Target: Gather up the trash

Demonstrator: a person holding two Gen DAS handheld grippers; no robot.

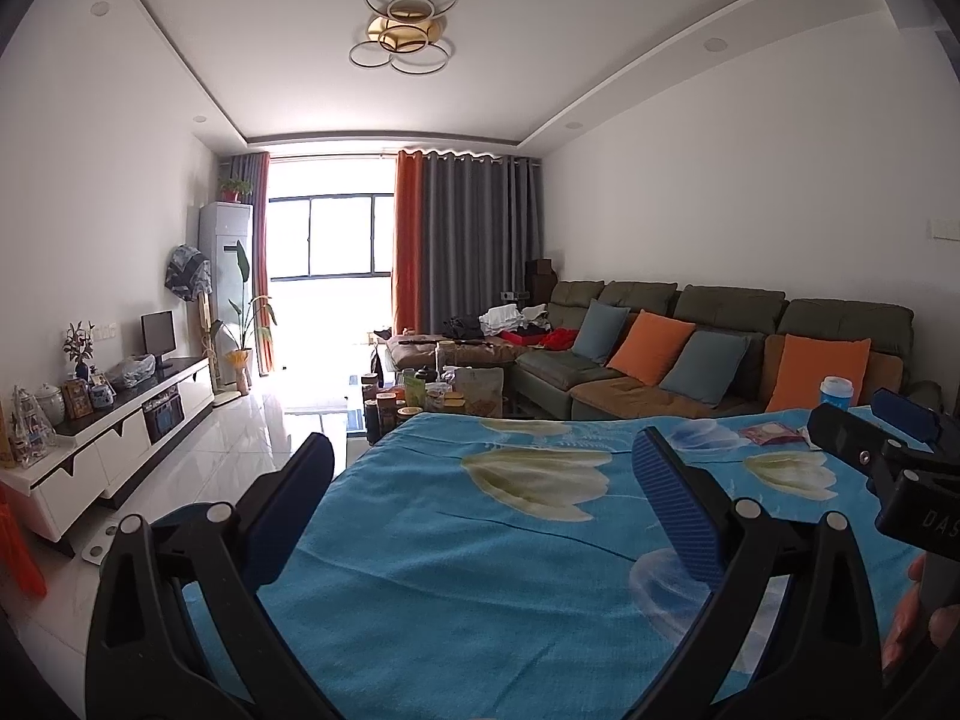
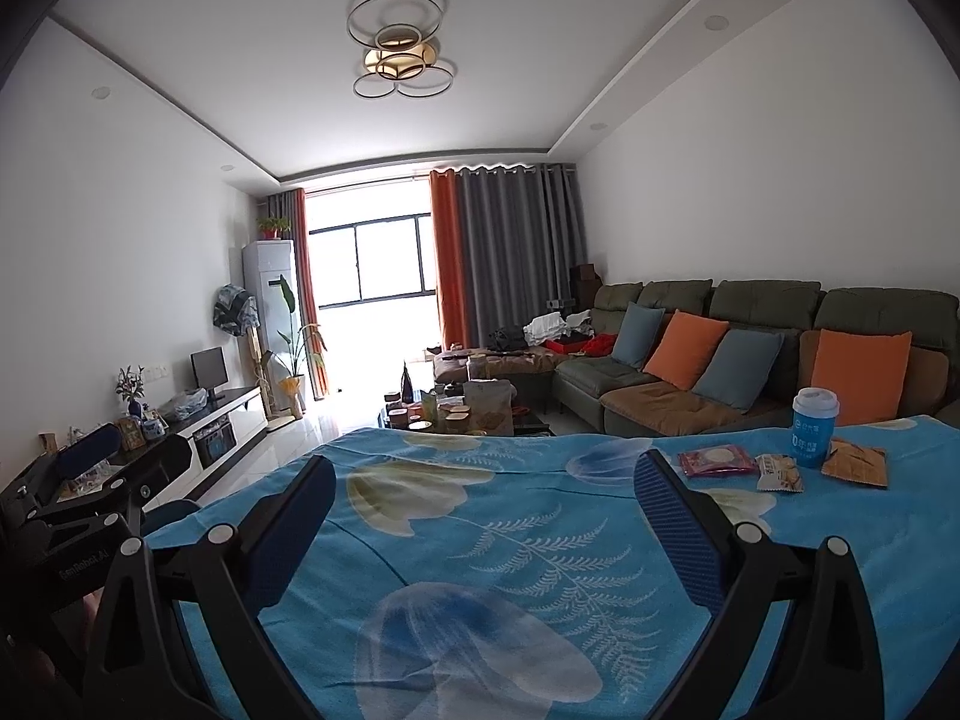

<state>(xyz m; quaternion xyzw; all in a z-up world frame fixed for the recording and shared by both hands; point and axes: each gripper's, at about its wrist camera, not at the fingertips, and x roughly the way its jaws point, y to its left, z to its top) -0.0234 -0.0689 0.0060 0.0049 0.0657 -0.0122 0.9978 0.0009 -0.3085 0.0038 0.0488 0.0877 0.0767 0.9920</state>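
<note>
Where blue cloth [image 2: 480, 540] spreads: wrappers [image 2: 717, 462], cup [image 2: 814, 427], sofa [image 2: 690, 348] bkgd.

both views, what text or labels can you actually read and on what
"DAS", cut off, on the right gripper body.
"GenRobot.AI", faint, on the left gripper body.
Blue cup: large "0", the rest unreadable.
Snack wrappers: print too small.

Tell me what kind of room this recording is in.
A home living room, most likely: a sectional sofa with cushions, a TV console opposite, and curtains at a wide window.
</note>
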